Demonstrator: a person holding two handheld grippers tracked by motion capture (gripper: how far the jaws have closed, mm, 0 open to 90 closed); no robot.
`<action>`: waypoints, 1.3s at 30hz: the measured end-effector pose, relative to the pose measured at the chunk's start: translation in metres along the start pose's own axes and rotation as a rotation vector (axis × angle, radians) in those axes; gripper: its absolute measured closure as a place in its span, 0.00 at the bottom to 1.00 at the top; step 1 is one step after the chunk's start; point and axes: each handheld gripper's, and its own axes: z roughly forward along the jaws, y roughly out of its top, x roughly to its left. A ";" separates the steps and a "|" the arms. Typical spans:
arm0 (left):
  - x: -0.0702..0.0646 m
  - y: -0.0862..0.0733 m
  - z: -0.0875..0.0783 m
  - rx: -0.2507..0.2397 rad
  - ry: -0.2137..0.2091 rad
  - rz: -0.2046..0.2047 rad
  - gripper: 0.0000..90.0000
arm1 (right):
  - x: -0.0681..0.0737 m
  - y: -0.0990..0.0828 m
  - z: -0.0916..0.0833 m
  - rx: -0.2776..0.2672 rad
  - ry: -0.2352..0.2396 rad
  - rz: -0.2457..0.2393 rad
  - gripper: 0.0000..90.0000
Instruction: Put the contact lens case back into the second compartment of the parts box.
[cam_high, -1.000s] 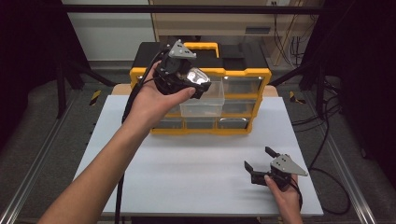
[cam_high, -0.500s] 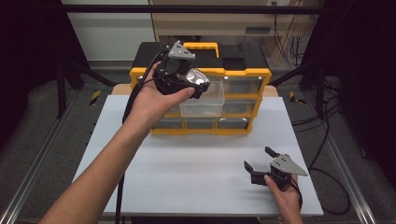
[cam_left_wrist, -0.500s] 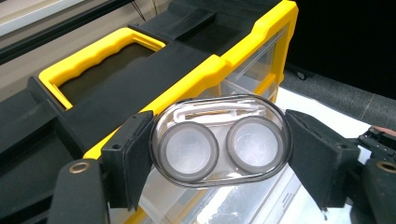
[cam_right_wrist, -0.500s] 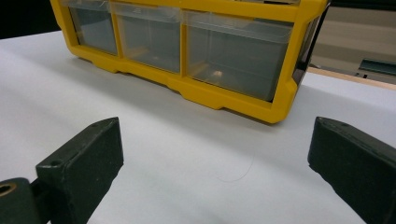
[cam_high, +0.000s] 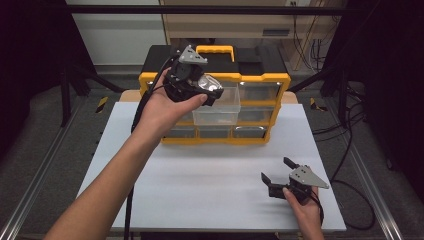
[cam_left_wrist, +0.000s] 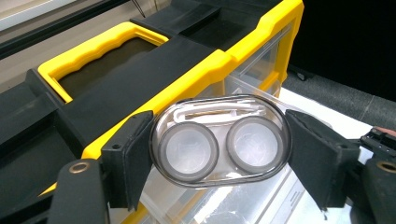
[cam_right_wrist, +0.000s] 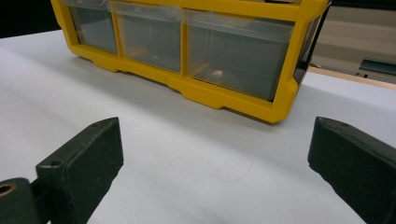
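Contact-lens case pinched between the left jaws above an open drawer

Left gripper (cam_high: 200, 90) is held up in the person's left hand (cam_high: 167, 107), in front of the upper rows of a yellow-and-black drawer organizer (cam_high: 260, 82). Its two black jaws are closed onto the ends of a clear contact-lens case (cam_left_wrist: 222, 140). In the left gripper view the case lies crosswise between the jaws, one rounded end touching each inner face, and its two round wells (cam_left_wrist: 189, 150) sit side by side, facing the camera. The case bridges the whole gap between the fingers (cam_left_wrist: 128, 158), with nothing else between them. Below and beyond the case, a clear drawer (cam_high: 220, 107) stands pulled out of the organizer's front. The case hangs over its near left part, apart from its rim as far as the high view shows. Past the jaws, the organizer's black top and yellow carry handle (cam_left_wrist: 93, 51) run off to the upper left.

Farther right, low on the white table (cam_high: 200, 185), the right gripper (cam_high: 280, 172) rests in the person's right hand (cam_high: 305, 210), well apart from the organizer. Its jaws are spread wide, and in the right gripper view only bare tabletop lies between the two fingers (cam_right_wrist: 84, 158). Ahead of them are the organizer's bottom-row drawers (cam_right_wrist: 238, 51), shut in their yellow frame.
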 end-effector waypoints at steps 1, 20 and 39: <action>0.000 0.000 0.000 0.000 -0.001 -0.001 0.29 | 0.000 0.000 0.000 -0.001 0.000 -0.002 0.04; 0.001 -0.003 0.010 0.012 0.000 -0.018 0.29 | 0.000 0.000 0.000 0.001 0.001 -0.002 0.04; 0.000 -0.004 0.015 0.015 -0.002 -0.024 0.29 | 0.000 0.000 0.000 0.000 0.002 -0.002 0.04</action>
